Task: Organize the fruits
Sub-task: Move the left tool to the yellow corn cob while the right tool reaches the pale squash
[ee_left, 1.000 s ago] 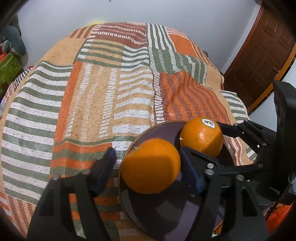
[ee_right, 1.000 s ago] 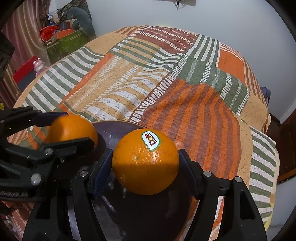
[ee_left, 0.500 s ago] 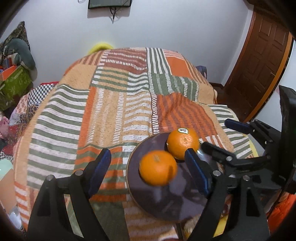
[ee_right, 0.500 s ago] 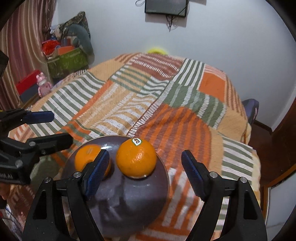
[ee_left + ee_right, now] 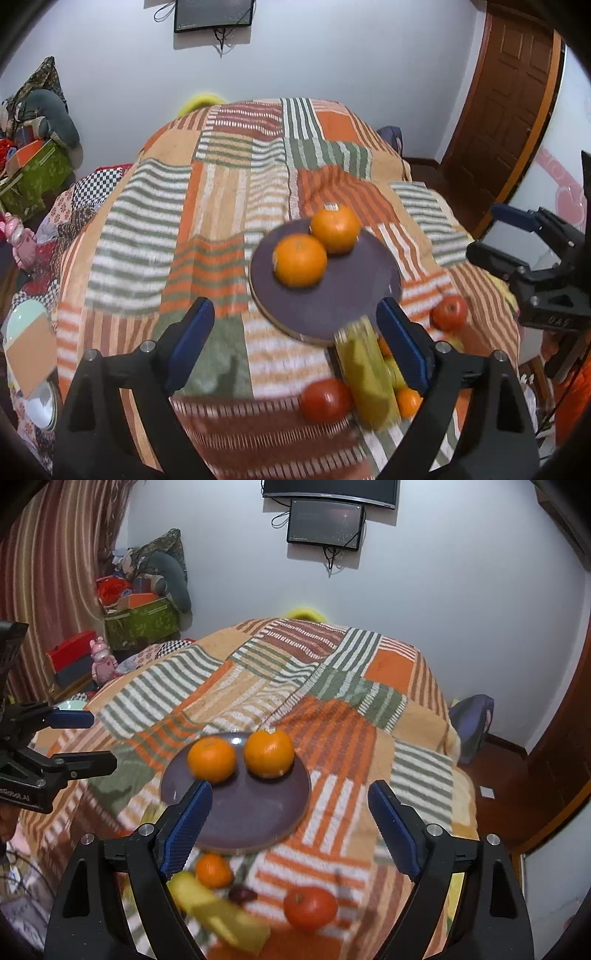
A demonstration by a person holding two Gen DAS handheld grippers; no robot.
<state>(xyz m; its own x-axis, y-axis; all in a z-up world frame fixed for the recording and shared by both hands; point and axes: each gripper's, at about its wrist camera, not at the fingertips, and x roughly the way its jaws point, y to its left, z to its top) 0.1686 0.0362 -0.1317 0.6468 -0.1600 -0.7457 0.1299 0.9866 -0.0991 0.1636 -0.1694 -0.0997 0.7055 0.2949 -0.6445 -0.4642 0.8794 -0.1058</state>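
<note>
Left gripper (image 5: 295, 339) jaws wide and opening, nothing between the blue pads (image 5: 190, 341), no contact with any fruit. Right gripper (image 5: 290, 819) same: wide, opening, empty, pads (image 5: 186, 821) clear of everything. Each gripper shows at the side of the other's view, apart from the plate.

Plate (image 5: 343, 295) dark purple, lies on the striped blanket (image 5: 155, 221) beyond both grippers. Two oranges on it, just beside each other, maybe touching: near orange (image 5: 300, 261) toward the left gripper, sticker orange (image 5: 335, 229) behind it. In the right wrist view they sit side by side at the plate's far part, (image 5: 211, 759) and (image 5: 269, 753).

Loose fruit on the blanket at the plate's near edge, blurred: yellow fruit (image 5: 365, 373), red apple (image 5: 325, 399), small orange (image 5: 408, 401), second red apple (image 5: 449, 313) off to the right. Right wrist view shows one red apple (image 5: 310, 906), the small orange (image 5: 213, 870), the yellow fruit (image 5: 218, 912).
</note>
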